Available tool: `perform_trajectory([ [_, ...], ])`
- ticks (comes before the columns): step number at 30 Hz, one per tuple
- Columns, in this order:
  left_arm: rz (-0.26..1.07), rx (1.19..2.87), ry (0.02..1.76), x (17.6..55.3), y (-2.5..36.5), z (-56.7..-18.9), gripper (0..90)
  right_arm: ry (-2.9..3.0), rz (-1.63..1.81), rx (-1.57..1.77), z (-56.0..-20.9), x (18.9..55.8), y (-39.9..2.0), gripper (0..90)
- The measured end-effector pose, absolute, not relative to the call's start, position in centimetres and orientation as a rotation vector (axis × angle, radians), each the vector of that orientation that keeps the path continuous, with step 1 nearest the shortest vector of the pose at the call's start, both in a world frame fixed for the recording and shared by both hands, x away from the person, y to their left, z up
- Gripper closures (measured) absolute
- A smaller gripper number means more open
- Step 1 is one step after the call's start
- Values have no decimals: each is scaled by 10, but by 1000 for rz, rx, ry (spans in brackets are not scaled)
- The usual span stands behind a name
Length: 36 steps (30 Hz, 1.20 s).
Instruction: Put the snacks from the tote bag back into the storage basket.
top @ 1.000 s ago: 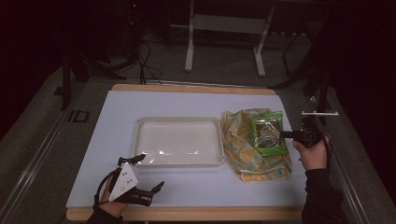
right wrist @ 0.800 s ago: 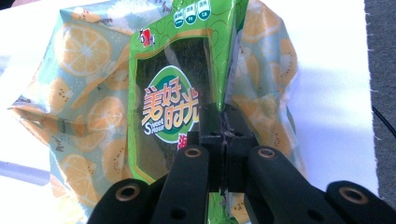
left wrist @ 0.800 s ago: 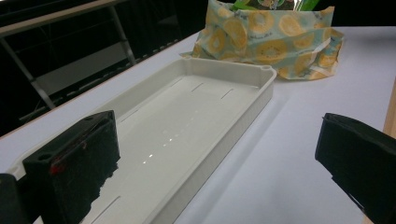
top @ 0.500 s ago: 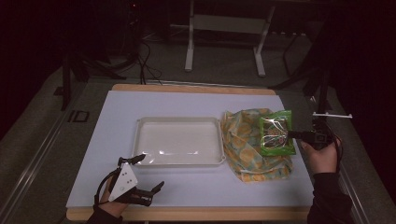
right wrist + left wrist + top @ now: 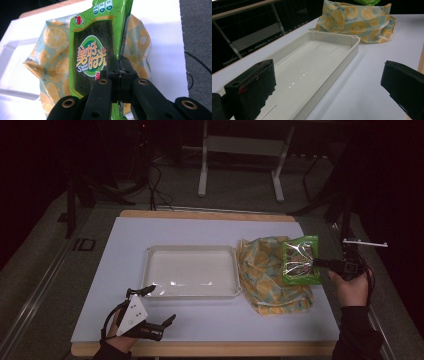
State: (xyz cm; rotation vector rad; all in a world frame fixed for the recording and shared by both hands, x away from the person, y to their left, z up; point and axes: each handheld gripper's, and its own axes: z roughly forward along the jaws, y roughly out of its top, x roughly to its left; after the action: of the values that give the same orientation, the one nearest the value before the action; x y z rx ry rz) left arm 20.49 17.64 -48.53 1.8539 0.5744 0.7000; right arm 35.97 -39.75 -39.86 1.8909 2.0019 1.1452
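Note:
A green snack packet with a dark window hangs above the yellow orange-print bag at the table's right. My right gripper is shut on the packet's edge, its jaws pressed together on the foil. An empty white tray lies in the middle of the white table. My left gripper rests near the front left edge, open, with nothing between its jaws; it faces the tray's near end.
The white board covers a wooden tabletop. Beyond it stand a metal frame and cables on a dark floor. The table's right edge lies just under the right hand.
The right gripper has lifted the green packet up and to the right, off the orange-print bag. The left gripper has stayed where it was.

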Motion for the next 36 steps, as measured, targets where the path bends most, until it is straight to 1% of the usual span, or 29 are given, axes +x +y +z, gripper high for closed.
perform_trajectory([
  [9, 702, 1853, 576, 205, 176, -485, 3, 1991, 1188, 1854, -382, 361, -393, 891],
  [24, 705, 1850, 570, 204, 176, -485, 3, 1992, 1236, 1780, -349, 363, -374, 891],
  [36, 705, 1851, 568, 204, 176, -485, 3, 2041, 1262, 1723, -338, 368, -349, 891],
])
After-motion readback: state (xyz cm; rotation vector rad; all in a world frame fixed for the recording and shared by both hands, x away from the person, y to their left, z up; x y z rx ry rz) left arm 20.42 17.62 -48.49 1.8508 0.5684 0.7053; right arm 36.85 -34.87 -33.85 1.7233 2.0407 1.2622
